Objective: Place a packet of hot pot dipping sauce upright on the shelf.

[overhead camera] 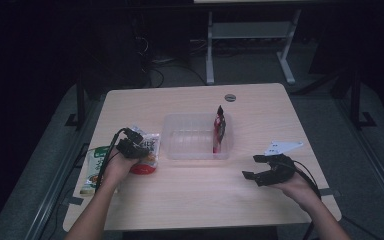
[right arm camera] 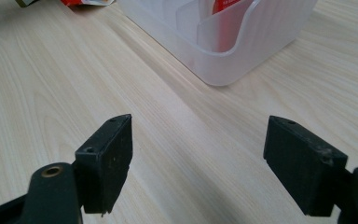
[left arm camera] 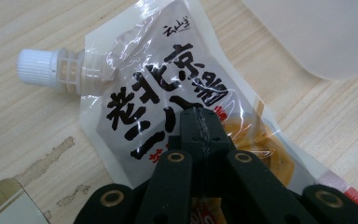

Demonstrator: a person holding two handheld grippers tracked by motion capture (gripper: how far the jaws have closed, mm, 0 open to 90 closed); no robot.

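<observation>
Jaws pressed together, the left gripper hangs over a spouted sauce pouch that lies flat on the pale wooden desk, the black tips closed with nothing between them; whether they touch the film cannot be told. From the high view the pouch lies left of a clear plastic bin, just beside its near left corner but apart from it, with a green-and-white packet nearer the desk's left edge. In the left gripper view the pouch's long axis runs diagonally from its white screw cap at upper left to its red bottom edge at lower right, passing under the tips, so the jaws would likely have to spread before they could pinch it. A red sachet stands upright against the bin's right wall. Well apart on the right, the right gripper rests in the person's hand with its jaws spread wide and empty, facing the bin's corner. By this reading the left hand is much the nearer to the pouch.
</observation>
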